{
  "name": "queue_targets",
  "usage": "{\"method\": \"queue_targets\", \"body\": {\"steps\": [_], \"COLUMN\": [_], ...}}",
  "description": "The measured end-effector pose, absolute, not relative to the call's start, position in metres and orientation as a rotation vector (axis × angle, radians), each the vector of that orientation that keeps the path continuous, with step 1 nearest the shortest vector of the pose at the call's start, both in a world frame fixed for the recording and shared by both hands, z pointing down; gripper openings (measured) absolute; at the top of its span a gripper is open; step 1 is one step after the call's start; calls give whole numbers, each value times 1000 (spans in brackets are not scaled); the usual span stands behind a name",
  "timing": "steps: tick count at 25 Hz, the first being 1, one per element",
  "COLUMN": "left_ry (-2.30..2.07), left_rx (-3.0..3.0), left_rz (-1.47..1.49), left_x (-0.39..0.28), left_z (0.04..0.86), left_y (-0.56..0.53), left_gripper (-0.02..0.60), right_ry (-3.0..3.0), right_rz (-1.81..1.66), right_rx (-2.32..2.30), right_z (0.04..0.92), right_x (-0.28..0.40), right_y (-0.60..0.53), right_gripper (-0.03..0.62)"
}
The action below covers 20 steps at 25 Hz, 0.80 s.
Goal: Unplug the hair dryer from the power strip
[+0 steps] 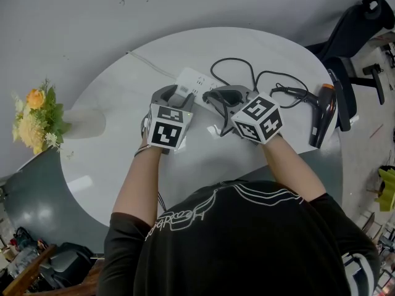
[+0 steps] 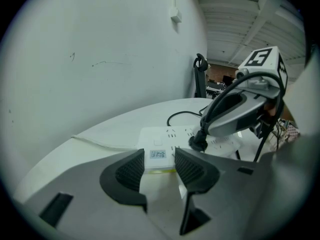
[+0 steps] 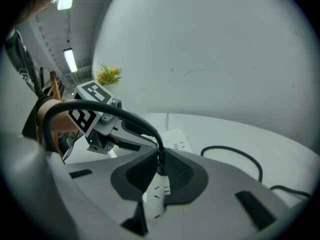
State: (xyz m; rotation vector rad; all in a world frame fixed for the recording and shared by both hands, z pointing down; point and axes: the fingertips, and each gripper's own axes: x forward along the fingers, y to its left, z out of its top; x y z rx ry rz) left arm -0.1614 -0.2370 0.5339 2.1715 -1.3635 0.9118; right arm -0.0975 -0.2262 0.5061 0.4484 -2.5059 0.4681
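Pinching plug (image 3: 159, 159), right gripper (image 3: 159, 172) angled down

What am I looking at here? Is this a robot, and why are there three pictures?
There is no robot. A person holds a hand tool with two fingers in each hand, and the marked cubes are part of those tools. One picture comes from a camera on the person's head, looking down. The other two come from cameras riding on each tool. On the round white table lie a white power strip, a black hair dryer and its cord. The left gripper appears to clamp the strip's end. The right gripper is shut on the black plug, which sits in the strip.
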Motion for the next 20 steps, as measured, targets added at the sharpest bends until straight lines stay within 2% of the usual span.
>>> {"method": "queue_targets", "body": {"steps": [8, 16, 20], "left_ry": [-1347, -1368, -1360], "left_rx": [2177, 2182, 2182], "left_rz": [921, 905, 908], "left_x": [-161, -160, -160], "left_z": [534, 534, 533], "left_y": [-236, -238, -238], "left_gripper": [192, 190, 192], "right_ry": [-2464, -2505, -2507], "right_rz": [118, 501, 443], "right_rx": [366, 439, 433], "right_z": [502, 506, 505], "right_x": [-104, -95, -97], "right_y": [-209, -227, -225], "right_gripper": [28, 28, 28]}}
